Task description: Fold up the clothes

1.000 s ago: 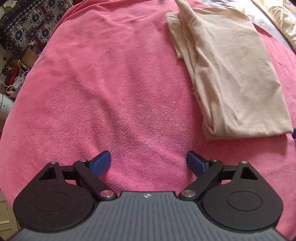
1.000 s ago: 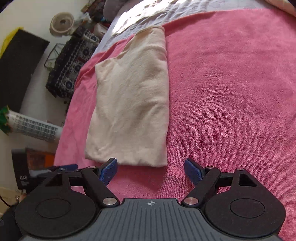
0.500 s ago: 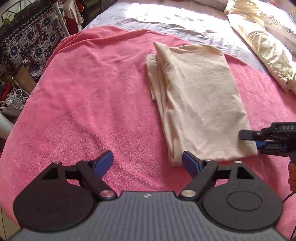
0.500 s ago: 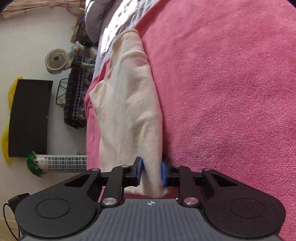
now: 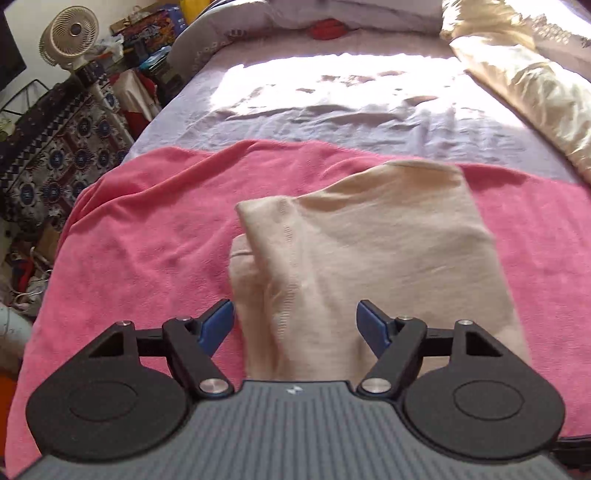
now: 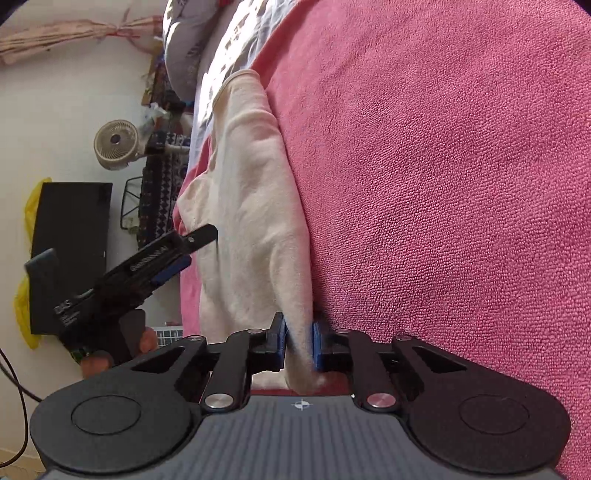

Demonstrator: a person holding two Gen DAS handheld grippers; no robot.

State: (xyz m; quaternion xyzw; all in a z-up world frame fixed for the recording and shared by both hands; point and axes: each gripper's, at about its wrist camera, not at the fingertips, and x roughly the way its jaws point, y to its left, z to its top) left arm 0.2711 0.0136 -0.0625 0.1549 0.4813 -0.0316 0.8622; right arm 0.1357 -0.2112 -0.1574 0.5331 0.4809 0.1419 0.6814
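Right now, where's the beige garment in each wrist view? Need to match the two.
Left wrist: beige garment centre frame on the pink blanket, near edge between the open left gripper.
Right wrist: beige garment left of centre, running up from the right gripper, which is shut on it.
Shared landmark: round fan.

- Cream garment [image 5: 369, 251], plain.
- Pink blanket [image 5: 147, 240] under it.
- Pale lilac-grey sheet [image 5: 332, 110].
- Golden satin cover [image 5: 524, 81].
- Blue pads [image 5: 218, 325] on black gripper arms.
- Navy-and-white patterned cloth [image 5: 55, 158].
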